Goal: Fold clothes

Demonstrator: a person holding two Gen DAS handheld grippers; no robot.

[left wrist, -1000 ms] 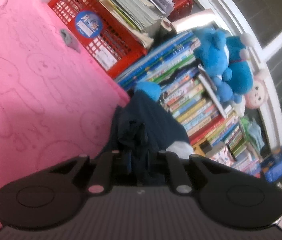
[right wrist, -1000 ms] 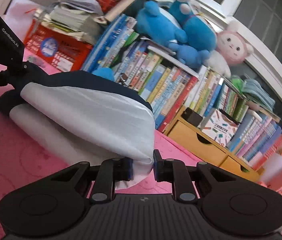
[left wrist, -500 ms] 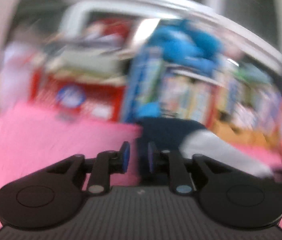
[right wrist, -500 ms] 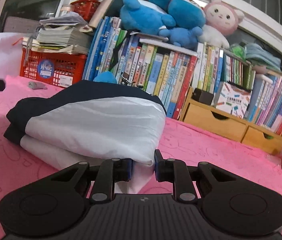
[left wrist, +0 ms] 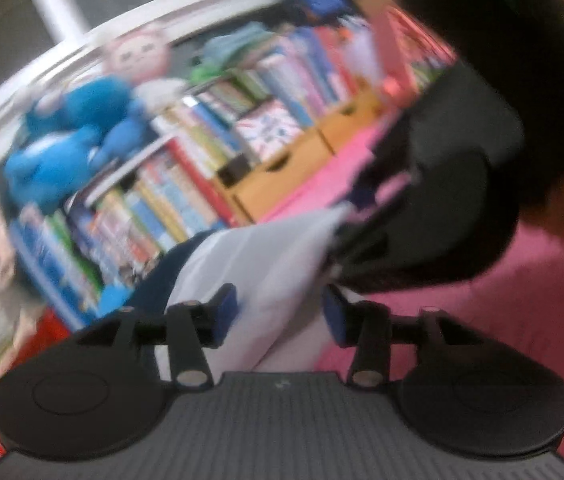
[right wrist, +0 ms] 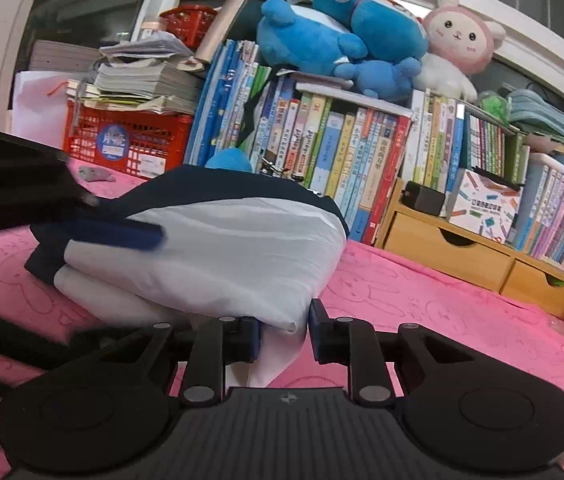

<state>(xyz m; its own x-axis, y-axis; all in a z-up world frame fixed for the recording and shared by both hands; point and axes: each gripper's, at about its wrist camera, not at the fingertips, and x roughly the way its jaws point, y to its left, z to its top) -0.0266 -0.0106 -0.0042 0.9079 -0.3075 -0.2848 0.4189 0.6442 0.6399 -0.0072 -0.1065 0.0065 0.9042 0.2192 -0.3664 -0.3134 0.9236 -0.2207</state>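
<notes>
We see the folded garment [right wrist: 217,248], white with navy edges, lying on the pink rabbit-print cloth [right wrist: 422,304] that covers the table, in front of the row of books [right wrist: 322,160].

Right tongs [right wrist: 285,330]: jaws slightly apart. A corner of the white fabric sits in the gap, against the left pad; the right pad stands clear of it. Jaws are easing open. No pinch that we can confirm.

Left tongs [left wrist: 279,314]: jaws spread and opening. White fabric of the garment [left wrist: 257,272] lies between and past them, and neither blue pad presses on it. That view is motion-blurred and tilted, so fine contact is hard to read.

From the right wrist view, the left tongs [right wrist: 81,232] come in from the left edge, with one blue pad lying across the top left of the garment. We cannot tell whether it touches the fabric. From the left wrist view, the right tongs [left wrist: 434,208] show as a dark mass at the garment's far right corner.

Background:
- red crate [right wrist: 125,144] far left, with a paper stack on top
- blue plush toys [right wrist: 342,40] and a pink rabbit plush [right wrist: 462,36] on top of the books
- wooden drawer unit [right wrist: 462,252] to the right
- small grey object [right wrist: 95,175] on the cloth near the crate, too small to identify
</notes>
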